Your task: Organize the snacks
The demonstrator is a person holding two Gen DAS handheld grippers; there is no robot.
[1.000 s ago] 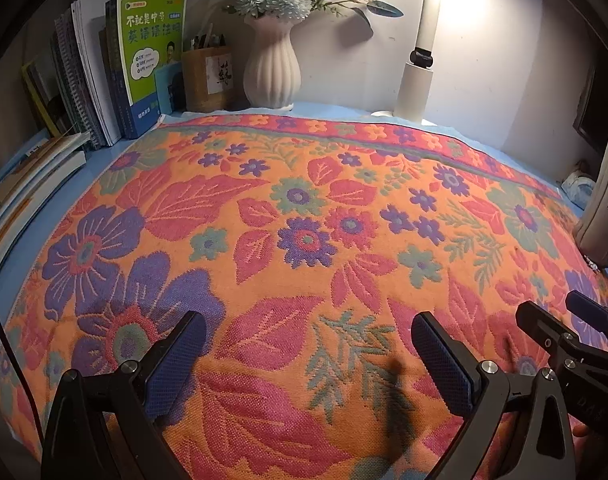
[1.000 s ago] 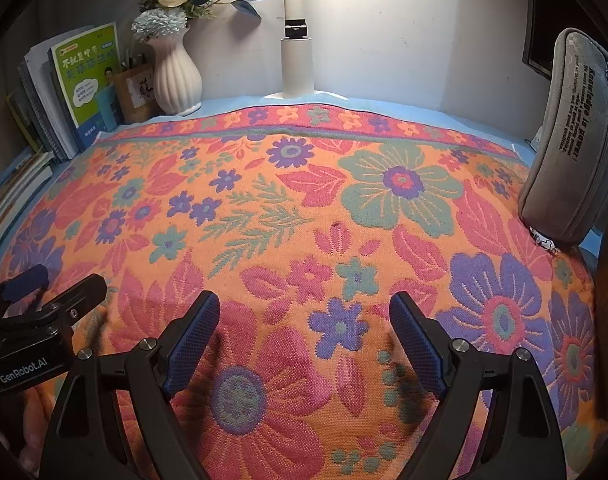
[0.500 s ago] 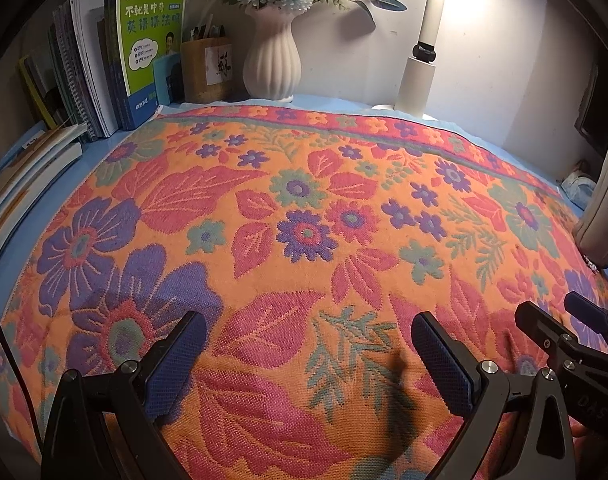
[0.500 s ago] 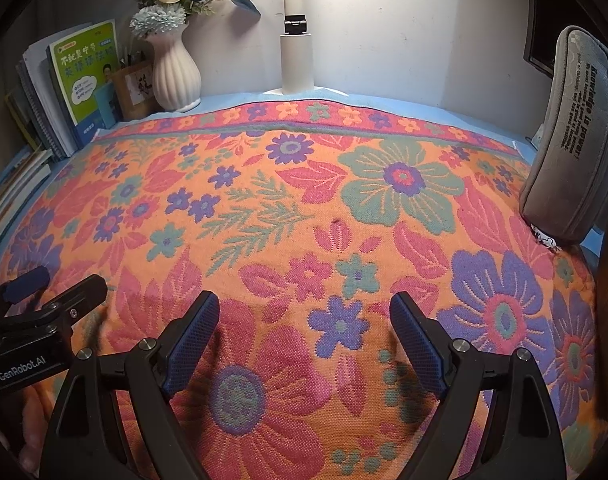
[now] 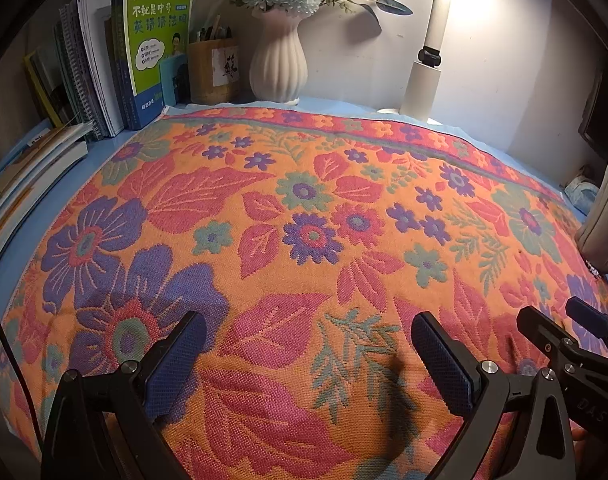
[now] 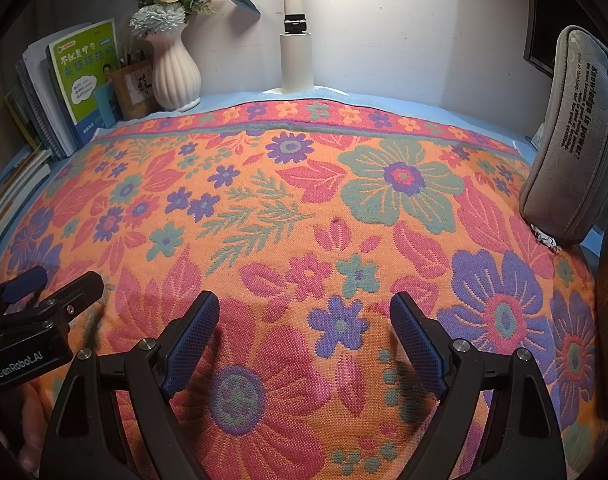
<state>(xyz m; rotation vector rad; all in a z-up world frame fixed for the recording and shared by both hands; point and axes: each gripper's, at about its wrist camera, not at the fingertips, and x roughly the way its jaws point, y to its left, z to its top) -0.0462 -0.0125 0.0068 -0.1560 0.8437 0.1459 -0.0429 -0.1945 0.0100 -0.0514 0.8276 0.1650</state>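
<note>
Both the left gripper (image 5: 307, 344) and the right gripper (image 6: 304, 320) hang over the floral cloth (image 5: 304, 220) on the bench, jaws wide and empty. No snack shows anywhere near the white vase (image 6: 176, 76).

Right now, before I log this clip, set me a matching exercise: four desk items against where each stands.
Items:
1. white vase
2. grey pencil case
3. green book
4. lamp post

Places:
A. right edge of the cloth
B. far left, upright among books
C. back wall, middle
D. beside the wooden pen holder

Pairs: 1-D, 2-A, 3-B, 4-C
</note>
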